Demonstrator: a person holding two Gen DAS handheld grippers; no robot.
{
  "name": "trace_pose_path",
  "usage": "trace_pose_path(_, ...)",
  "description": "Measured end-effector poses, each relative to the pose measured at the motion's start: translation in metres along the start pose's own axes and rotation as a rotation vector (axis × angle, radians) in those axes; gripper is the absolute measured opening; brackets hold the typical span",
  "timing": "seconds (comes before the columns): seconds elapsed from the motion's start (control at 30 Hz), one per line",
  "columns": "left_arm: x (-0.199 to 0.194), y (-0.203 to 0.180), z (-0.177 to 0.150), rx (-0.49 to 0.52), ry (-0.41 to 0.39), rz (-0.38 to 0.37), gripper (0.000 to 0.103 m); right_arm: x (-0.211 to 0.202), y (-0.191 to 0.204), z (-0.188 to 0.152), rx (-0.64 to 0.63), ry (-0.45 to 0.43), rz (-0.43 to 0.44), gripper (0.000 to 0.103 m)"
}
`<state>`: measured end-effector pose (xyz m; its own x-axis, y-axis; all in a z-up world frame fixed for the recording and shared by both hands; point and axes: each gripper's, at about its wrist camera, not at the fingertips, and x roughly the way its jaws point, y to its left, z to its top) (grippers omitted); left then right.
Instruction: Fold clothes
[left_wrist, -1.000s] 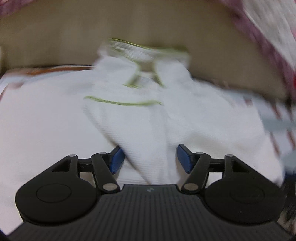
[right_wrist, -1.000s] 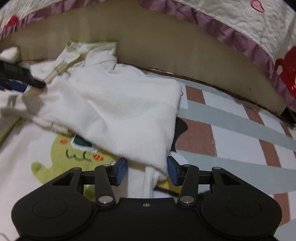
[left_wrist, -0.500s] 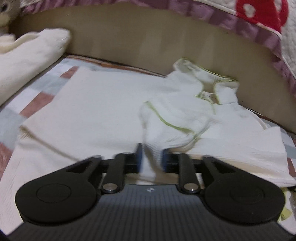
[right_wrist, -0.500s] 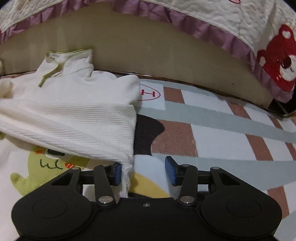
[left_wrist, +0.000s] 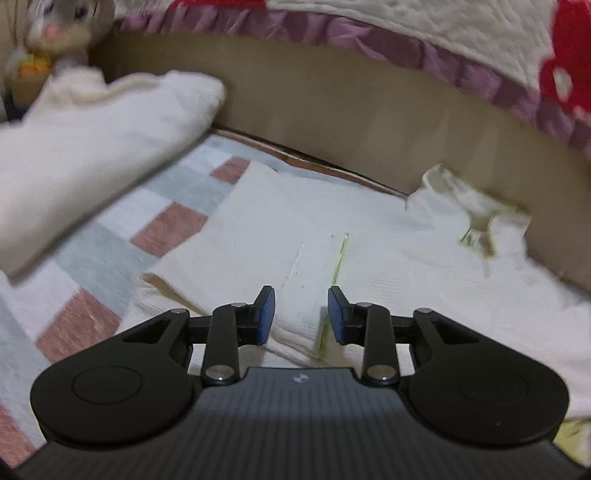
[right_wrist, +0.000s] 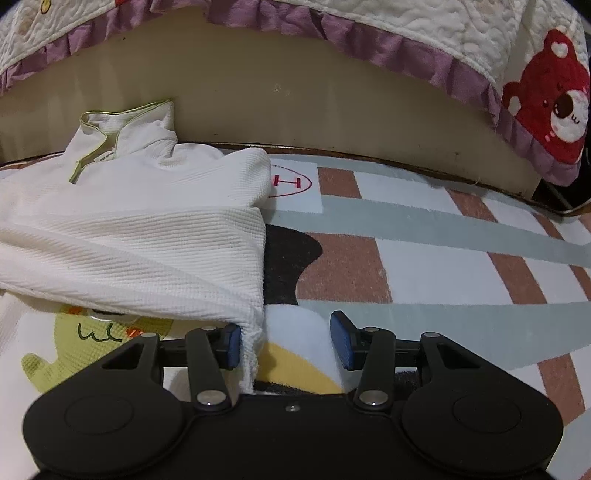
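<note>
- We find the shirt (right_wrist: 140, 229) spread on the mat (right_wrist: 424, 258), its collar (right_wrist: 122, 125) at the far end against the bed base (right_wrist: 295, 92).
- Right hand-held gripper (right_wrist: 286, 339): released, jaws wide. The shirt's right edge hangs just inside its left pad, seemingly touching it; nothing is clamped.
- Left hand-held gripper (left_wrist: 298, 314): released, jaws apart over white cloth; a green-trimmed edge (left_wrist: 338, 258) runs away from the gap toward the far end.
- The shirt's long axis runs away from both hand-held grippers, collar farthest.
- Fabric lies doubled across the chest, above a green print (right_wrist: 92, 343).
- In our judgement the right hand-held gripper is nearer the free side edge; whether further folds remain we cannot settle.
</note>
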<state>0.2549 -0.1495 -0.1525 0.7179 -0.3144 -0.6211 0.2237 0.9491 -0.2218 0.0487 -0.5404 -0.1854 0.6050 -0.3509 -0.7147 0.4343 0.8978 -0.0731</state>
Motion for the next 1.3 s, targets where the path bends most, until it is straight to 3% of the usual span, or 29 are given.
trace_pose_path(0.03, 0.002, 0.005, 0.005, -0.008, 0.016, -0.032, 0.034, 0.001, -0.003, 0.001, -0.006, 0.007, 0.007, 0.059)
trace_pose_path(0.1, 0.005, 0.015, 0.015, -0.024, 0.047, -0.095, 0.043, 0.001, -0.011, 0.004, 0.018, 0.035, 0.048, 0.062)
trace_pose_path(0.13, 0.01, 0.018, 0.018, -0.009, 0.07, -0.118, 0.048, -0.003, -0.015, 0.007, 0.039, 0.048, 0.117, 0.062)
trace_pose_path(0.2, 0.026, 0.018, 0.019, 0.067, 0.132, -0.148, 0.048, -0.016, -0.022, 0.012, 0.074, 0.064, 0.285, 0.061)
trace_pose_path(0.27, 0.033, 0.014, 0.016, 0.141, 0.135, -0.15, 0.048, -0.036, -0.027, 0.021, 0.102, 0.026, 0.439, 0.062)
trace_pose_path(0.33, 0.038, 0.008, 0.012, 0.213, 0.118, -0.142, 0.048, -0.047, -0.029, 0.04, 0.135, -0.019, 0.501, 0.065)
trace_pose_path(0.47, 0.043, -0.001, 0.003, 0.283, 0.102, -0.164, 0.047, -0.014, -0.021, 0.083, 0.179, 0.012, 0.428, 0.066)
trace_pose_path(0.57, 0.043, -0.004, -0.002, 0.294, 0.082, -0.158, 0.045, 0.03, -0.01, 0.1, 0.206, 0.064, 0.271, 0.066)
trace_pose_path(0.6, 0.043, -0.006, -0.002, 0.306, 0.078, -0.166, 0.04, 0.045, -0.009, 0.102, 0.233, 0.084, 0.239, 0.066)
trace_pose_path(0.63, 0.045, -0.007, -0.002, 0.322, 0.08, -0.182, 0.018, 0.06, -0.01, 0.103, 0.266, 0.106, 0.216, 0.066)
trace_pose_path(0.67, 0.045, -0.009, -0.001, 0.338, 0.084, -0.202, 0.01, 0.071, -0.011, 0.103, 0.286, 0.119, 0.216, 0.065)
trace_pose_path(0.7, 0.044, -0.013, 0.0, 0.358, 0.075, -0.211, 0.01, 0.08, -0.013, 0.101, 0.3, 0.127, 0.228, 0.059)
trace_pose_path(0.73, 0.04, -0.017, 0.001, 0.384, 0.049, -0.203, 0.009, 0.085, -0.013, 0.099, 0.291, 0.126, 0.245, 0.021)
trace_pose_path(0.77, 0.036, -0.022, 0.002, 0.41, 0.023, -0.194, 0.009, 0.087, -0.009, 0.099, 0.256, 0.106, 0.244, 0.006)
trace_pose_path(0.83, 0.03, -0.026, 0.008, 0.404, -0.02, -0.195, 0.008, 0.076, -0.006, 0.102, 0.213, 0.004, 0.182, 0.005)
trace_pose_path(0.9, 0.027, -0.03, 0.015, 0.384, -0.047, -0.197, 0.009, 0.072, -0.009, 0.104, 0.207, -0.035, 0.121, 0.005)
trace_pose_path(1.07, 0.037, -0.034, 0.013, 0.395, 0.036, -0.154, 0.015, 0.082, -0.002, 0.106, 0.1, 0.065, 0.034, 0.008)
trace_pose_path(1.1, 0.039, -0.034, 0.012, 0.398, 0.056, -0.145, 0.02, 0.08, 0.0, 0.105, 0.084, 0.065, 0.005, 0.012)
trace_pose_path(1.17, 0.042, -0.034, 0.011, 0.406, 0.096, -0.128, 0.045, 0.07, 0.004, 0.103, 0.052, 0.039, -0.057, 0.025)
trace_pose_path(1.23, 0.038, -0.027, 0.018, 0.385, 0.111, -0.128, 0.048, 0.056, 0.004, 0.1, 0.051, 0.004, -0.049, 0.037)
trace_pose_path(1.3, 0.031, -0.019, 0.027, 0.366, 0.118, -0.13, 0.048, 0.047, 0.005, 0.097, 0.072, -0.014, 0.037, 0.045)
